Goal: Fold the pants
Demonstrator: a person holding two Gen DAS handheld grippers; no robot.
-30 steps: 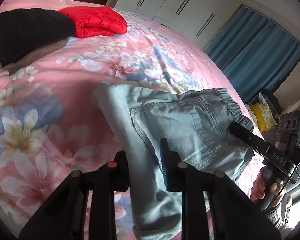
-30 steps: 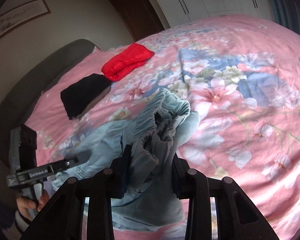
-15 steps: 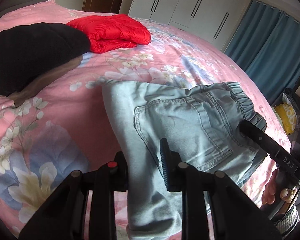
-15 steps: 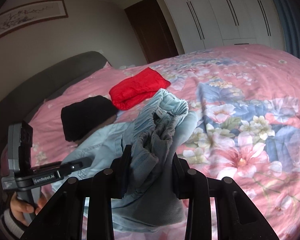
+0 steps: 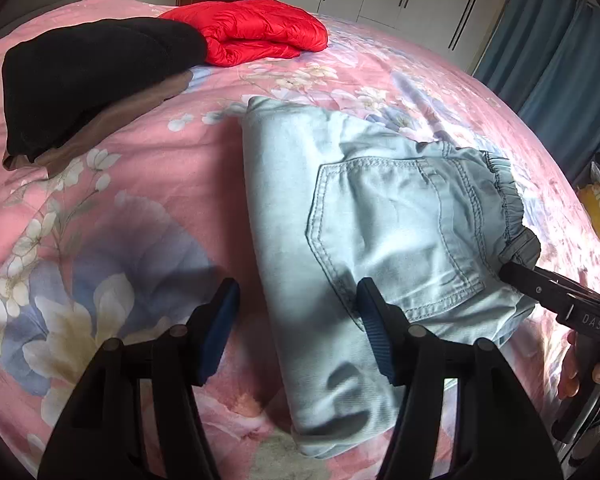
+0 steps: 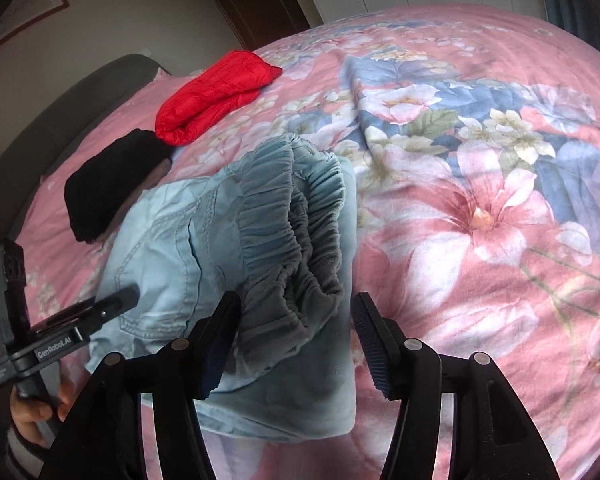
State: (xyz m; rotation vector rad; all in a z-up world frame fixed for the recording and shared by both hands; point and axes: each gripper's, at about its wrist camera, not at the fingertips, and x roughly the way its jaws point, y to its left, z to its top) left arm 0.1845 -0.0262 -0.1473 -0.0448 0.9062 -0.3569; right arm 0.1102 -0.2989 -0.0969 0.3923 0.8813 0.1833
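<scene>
The light blue denim pants lie folded on the pink floral bedspread, back pocket up, elastic waistband at the right. My left gripper is open, its jaws spread over the pants' folded edge, holding nothing. My right gripper is open too, its jaws on either side of the bunched waistband without pinching it. The pants also show in the right wrist view. Each gripper shows in the other's view, the right at the waistband and the left beside the pocket.
A folded red puffer jacket and a black garment on a brown one lie further up the bed. White wardrobes and blue curtains stand behind. A yellow bag sits beyond the bed's right edge.
Both grippers have opened and let go of the pants. The pants now lie flat on the bed, and the waistband has dropped out of the right jaws.
</scene>
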